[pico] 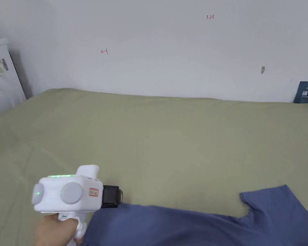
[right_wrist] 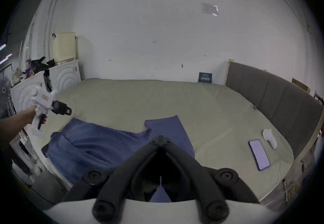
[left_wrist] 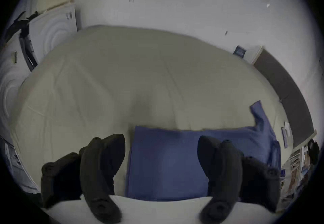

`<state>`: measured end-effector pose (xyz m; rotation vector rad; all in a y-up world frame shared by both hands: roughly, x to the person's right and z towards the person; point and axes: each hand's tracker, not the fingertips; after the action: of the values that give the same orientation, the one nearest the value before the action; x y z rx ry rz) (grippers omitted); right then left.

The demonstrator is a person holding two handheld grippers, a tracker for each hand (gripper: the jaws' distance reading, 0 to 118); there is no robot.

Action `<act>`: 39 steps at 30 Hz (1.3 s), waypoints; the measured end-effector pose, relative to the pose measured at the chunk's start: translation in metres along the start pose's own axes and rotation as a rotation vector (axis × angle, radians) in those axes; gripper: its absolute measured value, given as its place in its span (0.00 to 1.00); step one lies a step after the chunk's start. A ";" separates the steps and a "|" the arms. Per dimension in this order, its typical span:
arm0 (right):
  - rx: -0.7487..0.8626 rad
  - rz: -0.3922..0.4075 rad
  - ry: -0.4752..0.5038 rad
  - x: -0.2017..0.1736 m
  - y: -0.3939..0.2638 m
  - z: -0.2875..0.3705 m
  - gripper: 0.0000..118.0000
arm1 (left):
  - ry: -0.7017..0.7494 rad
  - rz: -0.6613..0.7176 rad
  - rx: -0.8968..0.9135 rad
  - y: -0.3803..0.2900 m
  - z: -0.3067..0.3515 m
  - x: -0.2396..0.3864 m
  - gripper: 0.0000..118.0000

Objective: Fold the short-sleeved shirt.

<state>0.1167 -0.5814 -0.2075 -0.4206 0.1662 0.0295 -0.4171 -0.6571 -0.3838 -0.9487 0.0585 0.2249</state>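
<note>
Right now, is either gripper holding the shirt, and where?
No. The left gripper is open above the blue shirt; the right gripper is shut with no cloth visibly pinched.

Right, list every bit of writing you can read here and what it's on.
"1.23": red handwriting on the white wall.
Red scribble further left on the wall: no clear letter.
Dark card leaning on the wall: print too blurred.
Sticker on the left hand-held gripper: too small.
Phone on the bed: nothing legible.
</note>
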 end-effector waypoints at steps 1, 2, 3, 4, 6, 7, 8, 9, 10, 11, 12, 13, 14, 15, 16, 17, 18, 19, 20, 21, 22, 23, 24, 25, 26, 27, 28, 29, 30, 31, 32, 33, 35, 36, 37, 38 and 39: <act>-0.017 -0.010 0.002 0.003 -0.002 -0.005 0.00 | -0.017 0.004 -0.046 0.002 -0.014 0.000 0.78; -0.024 -0.014 0.001 0.013 -0.006 -0.009 0.00 | 0.007 0.012 -0.067 0.004 -0.027 0.001 0.78; -0.036 -0.014 0.006 0.015 -0.007 -0.013 0.00 | 0.039 0.029 -0.089 0.005 -0.041 0.001 0.76; -0.051 -0.011 0.005 0.017 -0.008 -0.018 0.00 | 0.099 0.051 -0.117 0.004 -0.052 -0.001 0.75; -0.067 -0.013 0.010 0.023 -0.007 -0.026 0.00 | 0.130 0.066 -0.161 -0.003 -0.063 -0.003 0.70; -0.093 -0.026 0.011 0.029 -0.003 -0.035 0.00 | 0.141 0.035 -0.127 -0.008 -0.059 0.002 0.68; -0.134 -0.048 0.013 0.035 0.001 -0.046 0.00 | 0.164 -0.002 -0.079 -0.011 -0.053 0.007 0.62; -0.186 -0.074 0.017 0.045 0.008 -0.062 0.11 | 0.188 -0.023 -0.094 -0.012 -0.048 0.008 0.39; -0.230 -0.095 0.023 0.049 0.016 -0.078 0.31 | 0.188 -0.050 -0.087 -0.013 -0.044 0.012 0.17; -0.282 -0.104 0.058 0.059 0.020 -0.101 0.60 | 0.171 -0.063 -0.090 -0.014 -0.042 0.014 0.04; -0.360 -0.096 0.071 0.069 0.024 -0.128 0.82 | 0.131 -0.068 -0.091 -0.016 -0.042 0.015 0.04; -0.428 -0.087 0.084 0.078 0.024 -0.157 0.81 | 0.161 -0.072 -0.094 -0.018 -0.033 0.021 0.04; -0.482 -0.054 0.075 0.080 0.029 -0.178 0.78 | 0.156 -0.075 -0.095 -0.019 -0.031 0.021 0.04; -0.545 -0.031 0.045 0.086 0.029 -0.206 0.78 | 0.151 -0.073 -0.091 -0.019 -0.030 0.020 0.04; -0.612 -0.040 0.026 0.094 0.028 -0.232 0.78 | 0.144 -0.062 -0.096 -0.019 -0.028 0.019 0.04; -0.691 -0.040 0.010 0.098 0.026 -0.253 0.78 | 0.135 -0.049 -0.099 -0.016 -0.032 0.014 0.04; -0.723 -0.054 -0.013 0.102 0.023 -0.269 0.78 | 0.132 -0.047 -0.097 -0.016 -0.031 0.013 0.04; -0.774 -0.077 -0.013 0.106 0.019 -0.286 0.78 | 0.128 -0.043 -0.101 -0.017 -0.032 0.013 0.04; -0.815 -0.100 -0.038 0.108 0.015 -0.296 0.78 | 0.125 -0.040 -0.105 -0.017 -0.032 0.012 0.04; -0.857 -0.119 -0.062 0.108 0.010 -0.306 0.75 | 0.124 -0.040 -0.105 -0.016 -0.033 0.010 0.04; -0.886 -0.135 -0.081 0.113 0.004 -0.313 0.72 | 0.121 -0.034 -0.104 -0.016 -0.033 0.010 0.04; -0.897 -0.141 -0.047 0.112 0.001 -0.314 0.71 | 0.119 -0.033 -0.106 -0.017 -0.034 0.009 0.04; -0.891 -0.119 -0.044 0.108 -0.001 -0.316 0.71 | 0.115 -0.034 -0.109 -0.017 -0.034 0.007 0.04; -0.874 -0.067 -0.075 0.104 0.002 -0.312 0.69 | 0.111 -0.033 -0.111 -0.016 -0.036 0.008 0.04; -0.864 -0.054 -0.086 0.099 0.004 -0.304 0.64 | 0.107 -0.031 -0.112 -0.016 -0.035 0.006 0.04; -0.843 -0.033 -0.099 0.096 0.010 -0.300 0.40 | 0.102 -0.031 -0.113 -0.015 -0.034 0.005 0.04; -0.819 -0.043 -0.075 0.094 0.014 -0.297 0.00 | 0.096 -0.030 -0.115 -0.015 -0.032 0.004 0.04; -0.810 -0.097 -0.039 0.090 0.011 -0.293 0.00 | 0.092 -0.031 -0.116 -0.013 -0.032 0.005 0.04; -0.798 -0.111 -0.058 0.091 0.010 -0.278 0.00 | 0.084 -0.037 -0.116 -0.012 -0.029 0.004 0.04; -0.766 -0.091 -0.025 0.086 0.010 -0.268 0.00 | 0.075 -0.039 -0.112 -0.012 -0.022 0.002 0.04; -0.737 -0.063 -0.026 0.081 0.013 -0.257 0.00 | 0.058 -0.030 -0.106 -0.010 -0.014 0.001 0.04; -0.699 -0.040 -0.008 0.077 0.017 -0.242 0.00 | 0.030 -0.015 -0.084 -0.007 -0.004 0.001 0.04; -0.634 -0.040 0.042 0.072 0.044 -0.218 0.00 | -0.062 -0.006 -0.043 -0.006 0.023 -0.002 0.04; -0.595 -0.039 0.051 0.070 0.048 -0.202 0.00 | -0.068 -0.025 -0.014 -0.007 0.037 -0.002 0.04; -0.555 -0.020 0.080 0.067 0.052 -0.185 0.00 | -0.064 -0.056 0.008 -0.007 0.052 -0.001 0.04; -0.531 -0.013 0.090 0.065 0.070 -0.172 0.00 | -0.067 -0.072 0.030 -0.009 0.065 -0.001 0.04; -0.509 -0.010 0.095 0.063 0.071 -0.157 0.00 | -0.076 -0.094 0.054 -0.013 0.079 -0.002 0.04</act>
<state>0.1505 -0.5811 -0.3879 -0.9313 0.2512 0.0425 -0.4201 -0.6000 -0.3271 -0.8862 -0.0495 0.1719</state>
